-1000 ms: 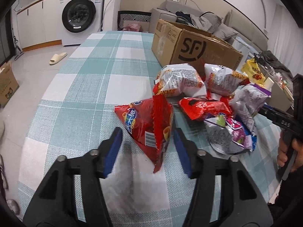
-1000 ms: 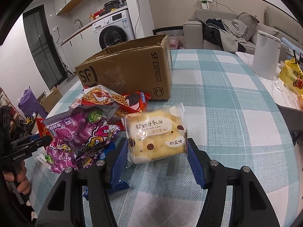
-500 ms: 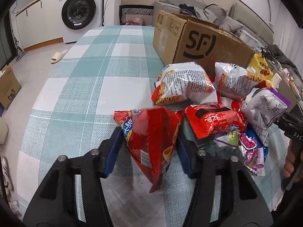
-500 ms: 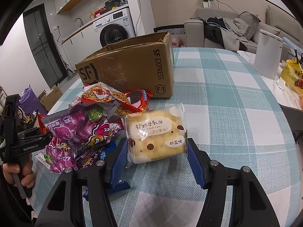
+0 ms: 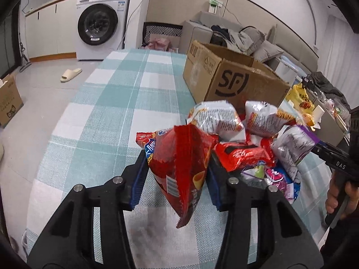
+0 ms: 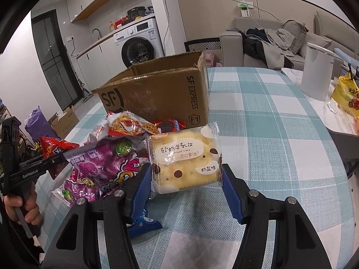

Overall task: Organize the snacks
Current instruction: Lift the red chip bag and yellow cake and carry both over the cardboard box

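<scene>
- Spreading under everything is a teal-and-white checked tablecloth (image 5: 125, 103), with a washer (image 5: 101, 25) and a grey sofa (image 6: 280, 42) sitting behind it.
- An open carton (image 5: 231, 83) printed "SF" is standing on the cloth, and the snack pile (image 5: 258, 134) is lying just in front of it, touching its wall.
- The left gripper (image 5: 177, 170) has just been closing, and its blue pads are now pressing both sides of a red bag (image 5: 181, 168).
- A second ago that bag was lying flat on the cloth with the pads standing wide on either side of it; now it is hanging pinched, its lower corner dangling clear of the cloth.
- The pile and carton are showing from a slightly different angle in the left view than before, while the bags in the pile are lying as they were.
- The right gripper (image 6: 186, 179) is clamping a yellow cake pack (image 6: 185, 159) between its pads, just right of the pile, exactly as it was a second ago.
- A purple bag (image 6: 101, 170) is lying just left of that pack, and a blue wrapper (image 6: 143, 222) is poking out beneath the left finger.
- In the right view, the person's hand (image 6: 20, 208) is gripping the left tool's handle at the far left edge.
- A white kettle (image 6: 316, 71) and a yellow bag (image 6: 345, 96) are sitting on a side counter, well apart from the pile.
</scene>
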Demonstrator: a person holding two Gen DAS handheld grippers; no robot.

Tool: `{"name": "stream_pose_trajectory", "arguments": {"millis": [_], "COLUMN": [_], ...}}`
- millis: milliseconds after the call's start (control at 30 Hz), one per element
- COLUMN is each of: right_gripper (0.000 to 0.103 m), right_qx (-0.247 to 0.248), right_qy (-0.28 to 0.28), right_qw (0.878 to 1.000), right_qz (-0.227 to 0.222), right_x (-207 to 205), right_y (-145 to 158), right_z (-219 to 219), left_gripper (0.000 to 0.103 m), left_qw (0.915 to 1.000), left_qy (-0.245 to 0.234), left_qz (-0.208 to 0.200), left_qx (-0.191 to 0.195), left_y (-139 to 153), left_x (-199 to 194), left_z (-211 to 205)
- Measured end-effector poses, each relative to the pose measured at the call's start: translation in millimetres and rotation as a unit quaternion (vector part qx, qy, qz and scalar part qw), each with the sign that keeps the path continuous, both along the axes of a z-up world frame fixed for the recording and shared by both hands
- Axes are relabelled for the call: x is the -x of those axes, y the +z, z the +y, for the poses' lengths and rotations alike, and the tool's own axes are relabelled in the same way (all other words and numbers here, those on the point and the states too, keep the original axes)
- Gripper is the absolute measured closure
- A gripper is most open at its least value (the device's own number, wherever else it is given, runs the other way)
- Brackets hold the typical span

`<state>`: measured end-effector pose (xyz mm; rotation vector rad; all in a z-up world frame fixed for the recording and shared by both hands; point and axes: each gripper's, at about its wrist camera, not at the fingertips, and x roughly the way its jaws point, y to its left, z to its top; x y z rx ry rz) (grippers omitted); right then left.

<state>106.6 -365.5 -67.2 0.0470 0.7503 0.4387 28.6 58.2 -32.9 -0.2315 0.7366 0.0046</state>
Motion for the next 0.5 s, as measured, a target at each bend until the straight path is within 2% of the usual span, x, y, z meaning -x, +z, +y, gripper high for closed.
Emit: {"name": "stream_pose_trajectory", "arguments": {"millis": [233, 500], "right_gripper": [0.041, 0.041], "right_qx": [-0.008, -0.014], "right_qy": [0.004, -0.002], "right_qw": [1.000, 0.999], "right_qz": [-0.020, -0.036], "right_x": [4, 5], "right_y": [17, 29], "right_z": [3, 0], "left_gripper": [0.058, 0.058], "left_qw": [0.9995, 0.9985], "left_qy": [-0.005, -0.013], "left_qz": [-0.031, -0.053], "left_qx": [-0.010, -0.005], "left_y": [26, 49], "left_x": [4, 2], "left_z": [-6, -12]}}
